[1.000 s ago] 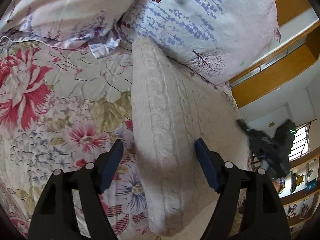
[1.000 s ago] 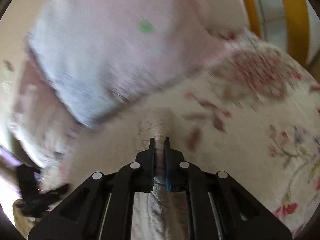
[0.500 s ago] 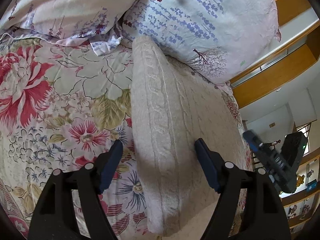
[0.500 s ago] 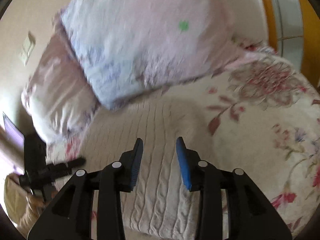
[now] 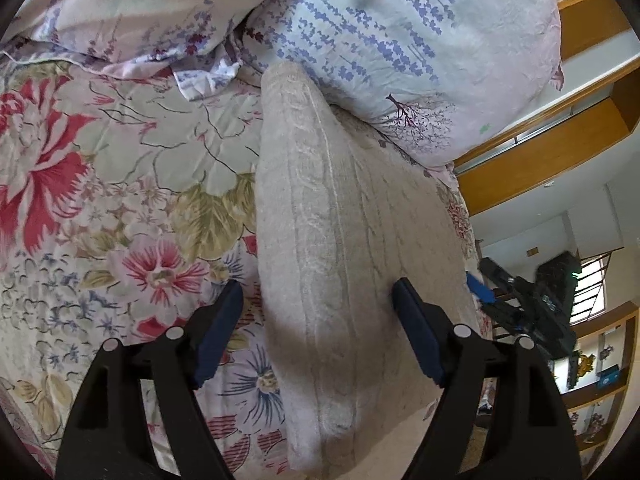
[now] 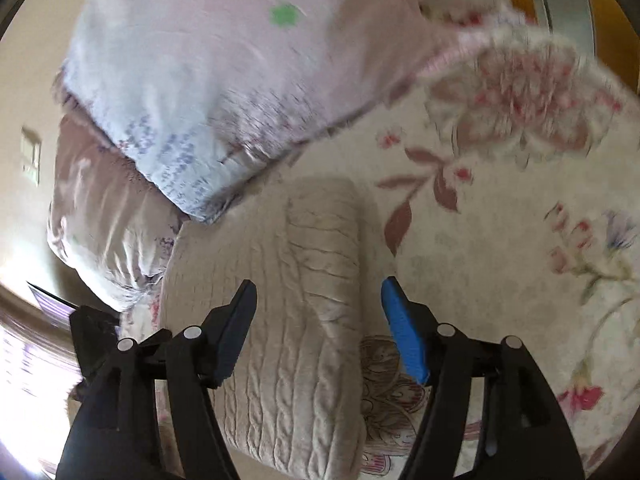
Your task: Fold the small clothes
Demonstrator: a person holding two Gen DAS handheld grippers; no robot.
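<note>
A cream cable-knit sweater (image 5: 340,240) lies folded in a long strip on the floral bedspread (image 5: 100,180), its far end against a pillow. My left gripper (image 5: 318,292) hovers over its near part. The jaws are opening slightly and straddle the left fold without pressing on it. In the right wrist view the sweater (image 6: 304,320) shows a folded-over layer. My right gripper (image 6: 319,284) stands above it, jaws opening, with the knit between them and both pads off it. The right gripper (image 5: 516,300) also shows at the sweater's right edge in the left wrist view.
Two pillows lie at the head of the bed, one with a blue lavender print (image 5: 400,40) and one pale pink (image 5: 120,8). A wooden headboard ledge (image 5: 540,160) runs behind them. Shelves with small items (image 5: 600,380) stand past the bed's right side.
The right gripper went from shut on a pinch of sweater to wide open and let the knit drop flat. The left gripper stayed in place over the sweater.
</note>
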